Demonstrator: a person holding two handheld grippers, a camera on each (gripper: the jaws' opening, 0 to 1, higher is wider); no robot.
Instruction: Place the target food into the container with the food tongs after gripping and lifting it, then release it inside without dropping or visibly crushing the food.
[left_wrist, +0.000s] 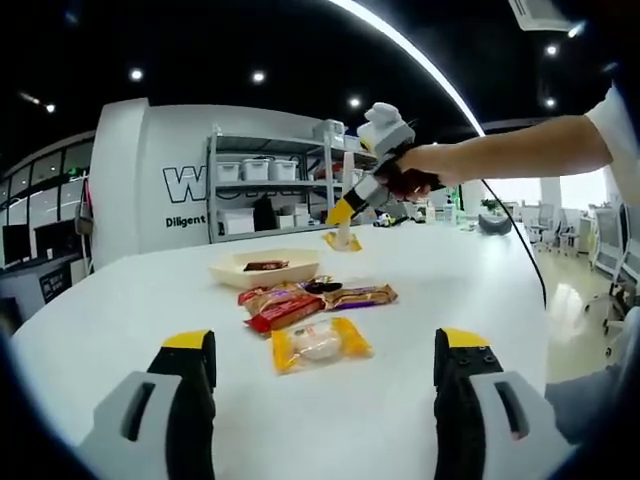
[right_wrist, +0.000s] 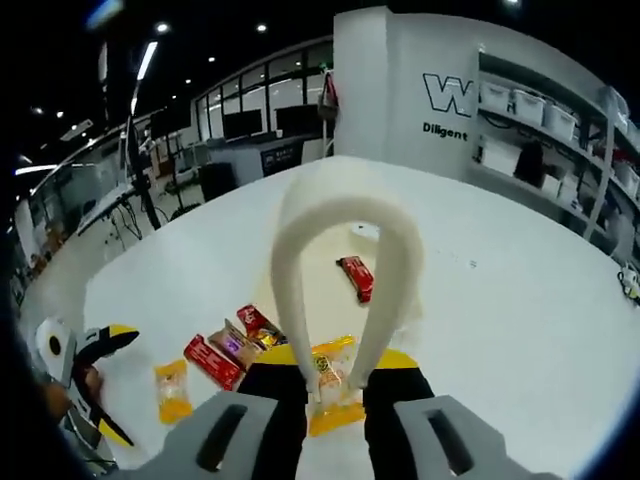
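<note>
hovering low over the white table (left_wrist: 130, 300), the left gripper (left_wrist: 325, 370) stands with its jaws wide apart and nothing between them; just ahead of it lies a yellow-wrapped pastry (left_wrist: 320, 345), and beyond that a cluster of red and brown snack packets (left_wrist: 310, 298). further back sits the shallow cream container (left_wrist: 262, 266) with one dark red packet inside it. to the right in the left gripper view, the right gripper (left_wrist: 343, 213), held in a person's hand (left_wrist: 420, 168), is raised above the table with a yellow packet (left_wrist: 342, 240) hanging below its tip. in the right gripper view, the right gripper (right_wrist: 335, 385) is closed narrow on the white food tongs (right_wrist: 345, 270), whose tips pinch the yellow packet (right_wrist: 333, 398); the container (right_wrist: 330, 270) lies beyond, under the tongs' loop.
</note>
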